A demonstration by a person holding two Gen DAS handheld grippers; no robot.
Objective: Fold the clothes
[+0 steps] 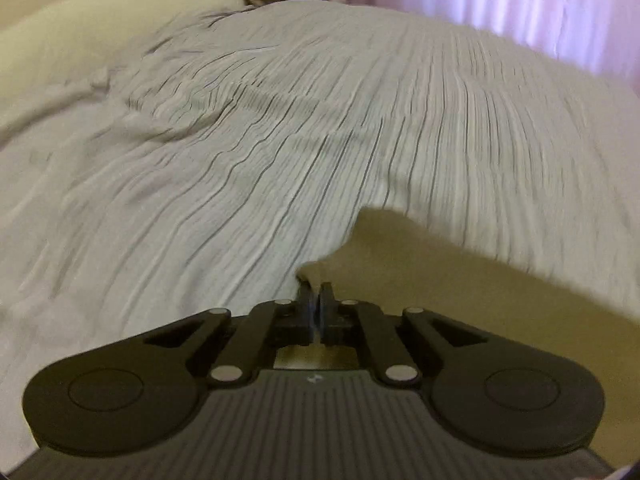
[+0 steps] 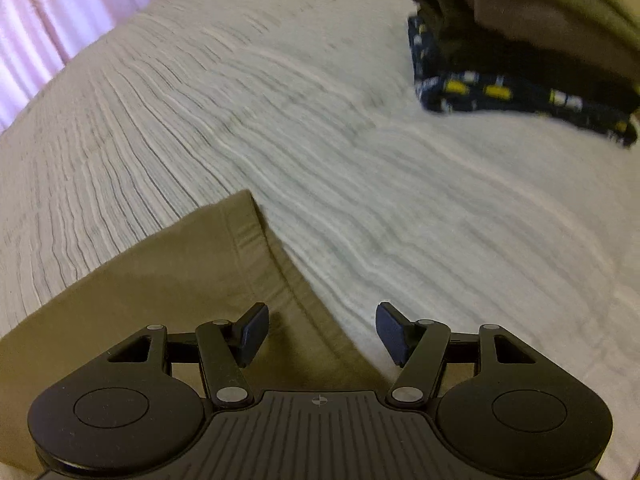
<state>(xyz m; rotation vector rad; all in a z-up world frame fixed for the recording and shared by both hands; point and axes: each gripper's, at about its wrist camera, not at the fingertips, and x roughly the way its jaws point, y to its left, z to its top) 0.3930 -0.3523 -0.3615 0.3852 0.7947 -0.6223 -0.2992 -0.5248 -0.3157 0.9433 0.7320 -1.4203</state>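
Pinching olive garment (image 1: 460,280), left tongs (image 1: 316,300) (right tongs (image 2: 322,330) agape).

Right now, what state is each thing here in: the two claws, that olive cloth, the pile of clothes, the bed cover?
Left gripper: shut, pinching the olive garment's edge.
Right gripper: open, holding nothing, above the garment's edge.
Olive garment: lying flat on the bedspread, hem showing.
Stack of clothes: folded and piled.
Bedspread: spread out, crinkled.
Curtain: drawn.
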